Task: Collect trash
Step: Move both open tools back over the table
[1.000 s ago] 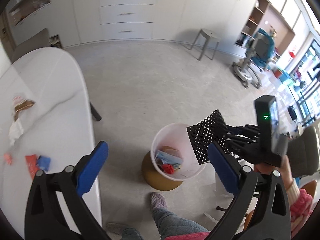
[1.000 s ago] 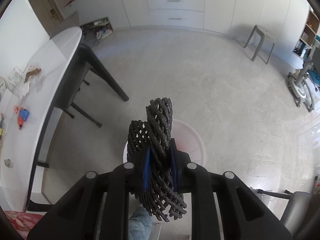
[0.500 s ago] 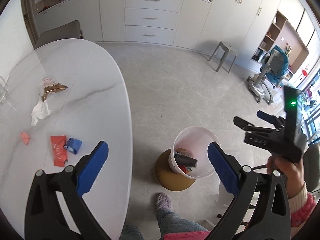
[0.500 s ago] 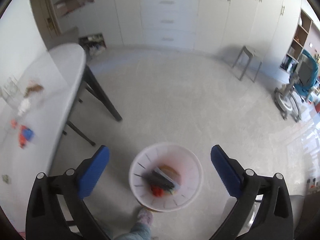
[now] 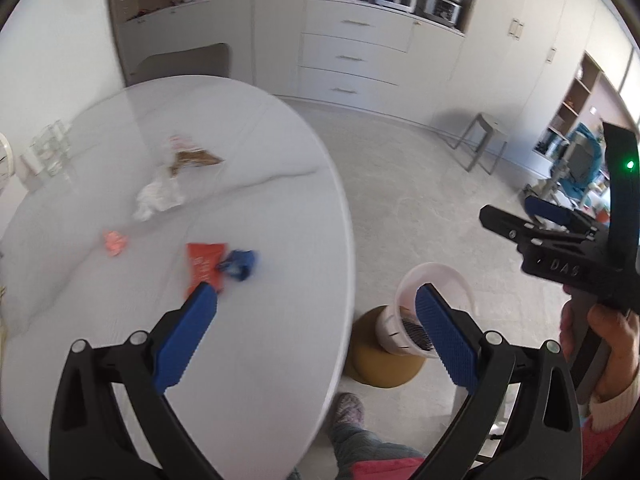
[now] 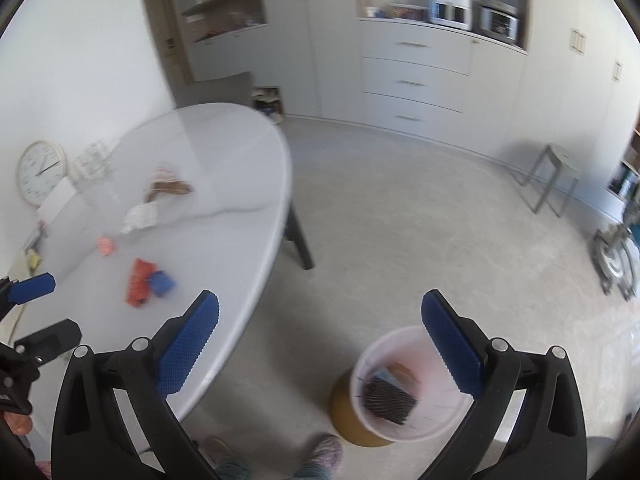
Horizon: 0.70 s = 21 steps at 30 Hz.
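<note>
Partway, I'd judge: black mesh piece [image 6: 387, 400] lies in bin [image 6: 404, 436]; red wrapper [image 5: 204, 266], blue scrap [image 5: 240, 264], tissue [image 5: 158, 198] left on surface [image 5: 260, 340]; both claws, left claw [image 5: 316, 332] and right claw [image 6: 320, 344], gape wide, empty.

The right tongs [image 6: 320, 340] have let go; the black mesh [image 6: 388, 402] now apparently lies in the bin [image 6: 424, 434].

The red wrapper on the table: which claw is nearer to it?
Left. The left claw hangs open just short of the red wrapper; the right claw is open by the bin.

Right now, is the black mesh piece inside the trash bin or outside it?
Inside. The black mesh piece lies in the white trash bin on other rubbish; the right claw above it is open and empty.
</note>
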Available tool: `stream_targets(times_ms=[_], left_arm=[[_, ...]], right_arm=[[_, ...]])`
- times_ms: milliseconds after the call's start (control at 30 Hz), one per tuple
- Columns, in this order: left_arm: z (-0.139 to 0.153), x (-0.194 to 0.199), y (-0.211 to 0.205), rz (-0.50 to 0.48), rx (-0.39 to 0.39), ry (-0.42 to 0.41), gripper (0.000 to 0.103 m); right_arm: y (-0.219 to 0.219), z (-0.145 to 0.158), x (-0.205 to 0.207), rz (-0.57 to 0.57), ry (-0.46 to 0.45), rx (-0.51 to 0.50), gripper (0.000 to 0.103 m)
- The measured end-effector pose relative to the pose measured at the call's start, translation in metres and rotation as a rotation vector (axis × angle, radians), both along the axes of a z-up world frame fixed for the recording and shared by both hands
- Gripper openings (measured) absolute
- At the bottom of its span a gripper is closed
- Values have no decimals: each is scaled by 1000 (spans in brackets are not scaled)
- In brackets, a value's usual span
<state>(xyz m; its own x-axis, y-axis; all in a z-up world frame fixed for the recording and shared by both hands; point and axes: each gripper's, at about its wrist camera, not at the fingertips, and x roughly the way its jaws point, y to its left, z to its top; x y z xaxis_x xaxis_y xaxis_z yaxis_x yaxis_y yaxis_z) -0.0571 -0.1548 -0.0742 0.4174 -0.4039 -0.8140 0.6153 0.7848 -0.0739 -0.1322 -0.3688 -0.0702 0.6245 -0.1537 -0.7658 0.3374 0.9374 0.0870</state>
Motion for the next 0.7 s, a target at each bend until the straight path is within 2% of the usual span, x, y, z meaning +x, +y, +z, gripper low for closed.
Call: stream_targets(times_ms=[100,267,533,700], left_arm=[[-6,2,47,98,15,-26,95],[-30,0,126,269,97,-86,95],[-85,13,219,412,73,11,95],[-115,24,249,436,76,40,93]], right_arm=[[32,-1,19,77,-8,16,101],[94,-9,54,221,-15,34,101],[183,-32,87,401,17,50,101],[217,-45,95,422,49,32,101]])
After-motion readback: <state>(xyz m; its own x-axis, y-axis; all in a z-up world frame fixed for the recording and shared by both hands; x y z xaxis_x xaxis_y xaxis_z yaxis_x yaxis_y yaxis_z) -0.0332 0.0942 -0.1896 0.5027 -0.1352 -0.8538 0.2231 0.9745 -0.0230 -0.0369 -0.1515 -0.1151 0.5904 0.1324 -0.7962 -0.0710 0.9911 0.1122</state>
